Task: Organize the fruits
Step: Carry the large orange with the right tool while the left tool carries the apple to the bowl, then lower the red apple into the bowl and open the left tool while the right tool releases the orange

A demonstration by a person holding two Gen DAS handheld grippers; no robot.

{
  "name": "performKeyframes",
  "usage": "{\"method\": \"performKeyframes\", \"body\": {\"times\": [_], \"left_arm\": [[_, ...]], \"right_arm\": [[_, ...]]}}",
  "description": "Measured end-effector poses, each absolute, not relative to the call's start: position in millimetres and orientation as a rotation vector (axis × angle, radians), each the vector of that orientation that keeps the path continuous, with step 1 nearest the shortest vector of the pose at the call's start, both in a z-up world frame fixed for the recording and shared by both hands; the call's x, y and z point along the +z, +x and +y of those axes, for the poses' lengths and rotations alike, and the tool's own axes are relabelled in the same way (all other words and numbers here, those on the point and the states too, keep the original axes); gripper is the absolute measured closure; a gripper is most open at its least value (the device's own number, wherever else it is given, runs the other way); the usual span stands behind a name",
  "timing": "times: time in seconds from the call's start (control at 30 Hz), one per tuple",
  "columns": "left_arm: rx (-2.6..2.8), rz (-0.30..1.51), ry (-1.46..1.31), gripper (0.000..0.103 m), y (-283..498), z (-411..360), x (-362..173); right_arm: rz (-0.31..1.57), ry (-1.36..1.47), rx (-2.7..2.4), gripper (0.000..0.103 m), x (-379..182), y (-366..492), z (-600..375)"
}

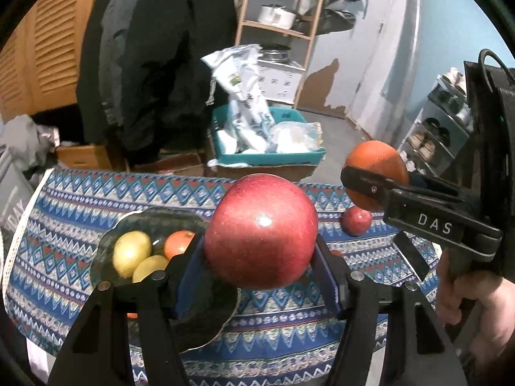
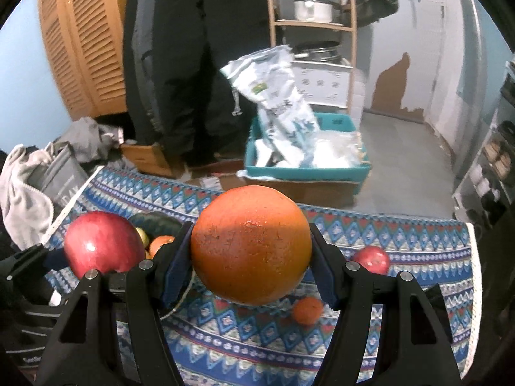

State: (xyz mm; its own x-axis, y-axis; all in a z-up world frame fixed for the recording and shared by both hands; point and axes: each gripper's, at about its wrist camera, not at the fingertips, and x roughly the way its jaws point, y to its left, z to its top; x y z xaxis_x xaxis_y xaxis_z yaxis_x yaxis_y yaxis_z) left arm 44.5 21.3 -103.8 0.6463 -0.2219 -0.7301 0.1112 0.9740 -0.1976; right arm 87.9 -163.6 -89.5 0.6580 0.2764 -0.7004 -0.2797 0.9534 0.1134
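Note:
My left gripper (image 1: pixel 260 257) is shut on a big red apple (image 1: pixel 260 230) and holds it above the patterned cloth, just right of a dark glass bowl (image 1: pixel 151 217). The bowl holds two yellow fruits (image 1: pixel 132 252) and an orange one (image 1: pixel 178 243). My right gripper (image 2: pixel 251 267) is shut on a large orange (image 2: pixel 251 244), held above the cloth; it shows to the right in the left wrist view (image 1: pixel 375 173). The held apple shows at the left of the right wrist view (image 2: pixel 103 241). A small red apple (image 2: pixel 371 259) and a small orange fruit (image 2: pixel 307 310) lie on the cloth.
The table wears a blue patterned cloth (image 2: pixel 402 234). Behind it on the floor stand a teal crate (image 2: pixel 305 170) of white bags, cardboard boxes, a dark hanging coat (image 2: pixel 180 64) and a wooden shelf (image 2: pixel 315 25) with pots. A shoe rack (image 1: pixel 441 128) stands at the right.

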Motion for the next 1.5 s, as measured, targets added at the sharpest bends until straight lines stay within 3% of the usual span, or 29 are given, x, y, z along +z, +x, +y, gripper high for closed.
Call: {"method": "performKeyframes", "body": {"times": [0.9, 1.5], "left_arm": [[-0.033, 1.080, -0.170, 0.038, 41.0, 88.1, -207.6], [-0.022, 1.156, -0.153, 0.037, 42.9, 85.7, -228.3]], "right_arm": [[1.047, -0.062, 0.470, 0.036, -189.1, 121.0, -53.9], [1.148, -0.089, 0.508, 0.035, -225.2, 121.8, -38.6]]}}
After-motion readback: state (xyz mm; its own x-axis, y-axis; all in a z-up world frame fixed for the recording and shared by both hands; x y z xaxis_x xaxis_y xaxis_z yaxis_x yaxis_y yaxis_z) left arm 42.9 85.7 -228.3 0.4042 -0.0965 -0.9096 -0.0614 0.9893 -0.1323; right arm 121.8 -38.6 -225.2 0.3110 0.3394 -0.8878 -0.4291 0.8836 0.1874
